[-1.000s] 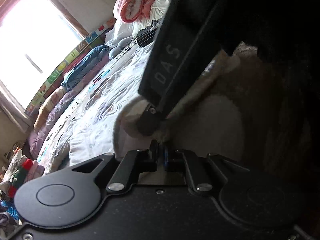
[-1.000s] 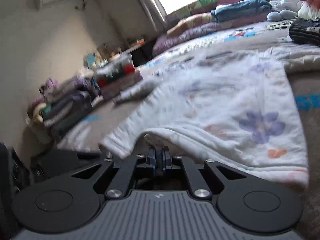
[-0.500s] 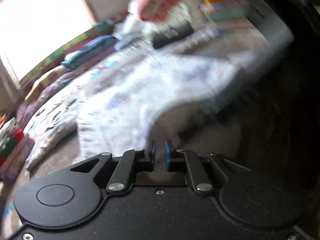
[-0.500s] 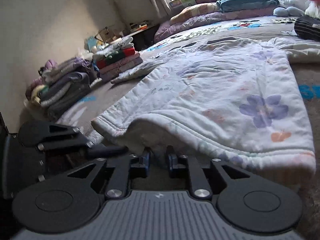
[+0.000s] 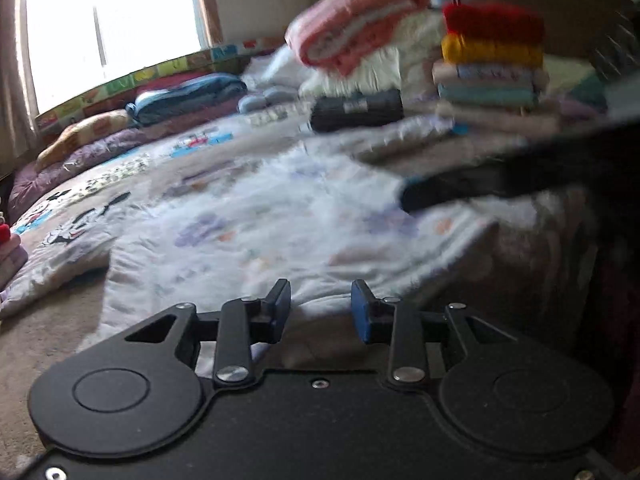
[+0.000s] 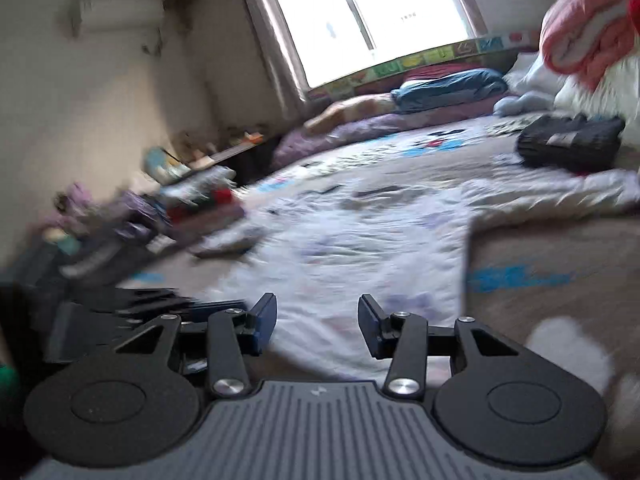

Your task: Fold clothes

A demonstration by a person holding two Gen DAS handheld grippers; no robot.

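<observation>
A white quilted garment with purple flowers (image 5: pixel 280 224) lies flat on the bed, its near hem just beyond both grippers. My left gripper (image 5: pixel 321 306) hovers over that hem with its jaws opening and nothing between them. The same white garment (image 6: pixel 360 248) fills the middle of the right wrist view. My right gripper (image 6: pixel 317 320) is also opening, its blue pads apart and clear of the cloth. The right gripper's dark finger (image 5: pixel 460 186) crosses the left wrist view at the right, blurred. The left gripper's black body (image 6: pixel 132 316) shows low left in the right wrist view.
Folded stacks (image 5: pixel 492 56) in red, yellow and teal stand at the back right beside a pink blanket (image 5: pixel 352 28) and a folded dark garment (image 5: pixel 356 110). More folded piles (image 6: pixel 132 216) sit at the left. Pillows (image 6: pixel 448 88) line the window wall.
Both grippers were shut on the garment's hem a second ago; both have let go, spread their jaws and drawn up and back. The garment now lies flat.
</observation>
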